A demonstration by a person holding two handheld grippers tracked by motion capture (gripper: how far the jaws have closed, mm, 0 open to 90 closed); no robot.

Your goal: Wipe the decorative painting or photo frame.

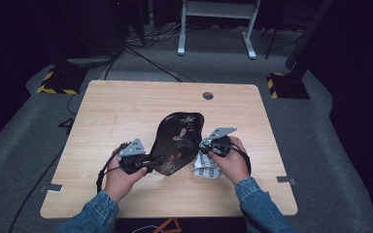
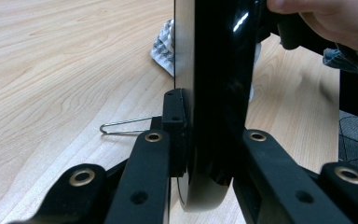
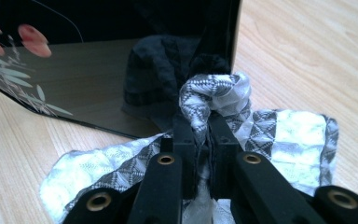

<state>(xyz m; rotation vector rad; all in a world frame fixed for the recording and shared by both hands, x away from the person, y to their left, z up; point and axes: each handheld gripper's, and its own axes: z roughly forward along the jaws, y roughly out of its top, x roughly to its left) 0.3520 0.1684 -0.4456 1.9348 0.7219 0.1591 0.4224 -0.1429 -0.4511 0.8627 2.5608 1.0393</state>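
Tray (image 1: 179, 141) clamped by left hand-held gripper (image 1: 151, 162) | right hand-held gripper (image 3: 204, 140) pinches cloth (image 3: 289, 135), part-hidden

Glossy black tray (image 1: 179, 141); patterned cloth (image 3: 279, 135); wood table (image 1: 116, 111).

The light wooden table (image 1: 126, 111) has a small round grey cap (image 1: 208, 95) set into its top near the far edge. A grey tab sticks out at its left edge (image 1: 51, 188) and another at its right edge (image 1: 285, 179), both near the front corners. A thin bent wire clip (image 2: 130, 121) lies flat on the tabletop. The table stands on grey carpet (image 1: 335, 160). Beyond its far left corner sits a base with yellow-and-black striped edging (image 1: 58, 83), and a similar one (image 1: 286, 85) sits beyond its far right corner. Behind the table stands a white frame (image 1: 249, 46), with dark cables (image 1: 150, 60) trailing across the floor between the two.
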